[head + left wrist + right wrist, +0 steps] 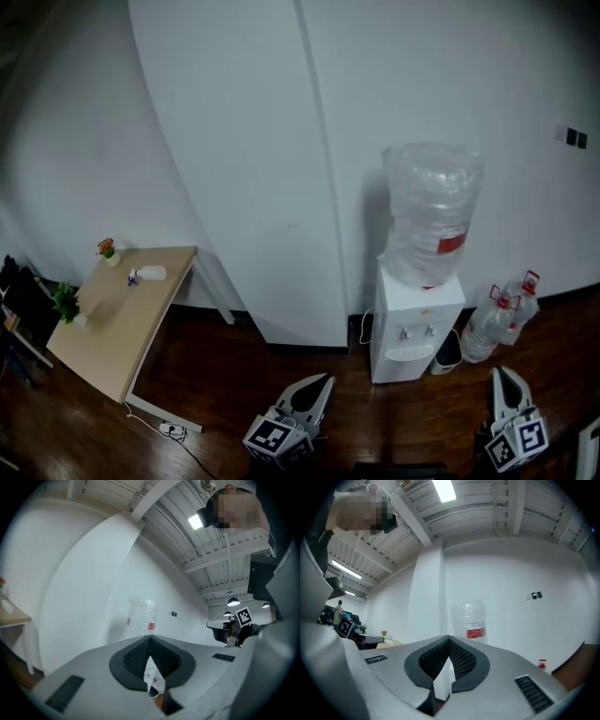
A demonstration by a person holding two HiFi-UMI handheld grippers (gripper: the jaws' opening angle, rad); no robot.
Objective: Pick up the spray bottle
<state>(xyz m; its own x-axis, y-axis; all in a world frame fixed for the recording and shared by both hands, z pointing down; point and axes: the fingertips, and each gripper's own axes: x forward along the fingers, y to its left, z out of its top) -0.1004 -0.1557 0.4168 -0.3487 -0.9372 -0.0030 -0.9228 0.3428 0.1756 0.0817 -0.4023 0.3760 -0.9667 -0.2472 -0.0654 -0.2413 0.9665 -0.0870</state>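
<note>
The spray bottle, white with a dark nozzle, lies on its side near the far end of a light wooden table at the left of the head view. My left gripper is low in the middle of that view, over dark wood floor and well to the right of the table. Its jaws are shut with nothing between them. Near the bottom right corner, my right gripper is also shut and empty. Both point level toward the white wall.
A white water dispenser with a large clear bottle stands against the wall ahead. Two smaller water jugs and a small bin sit to its right. Small potted plants stand on the table. A power strip lies on the floor.
</note>
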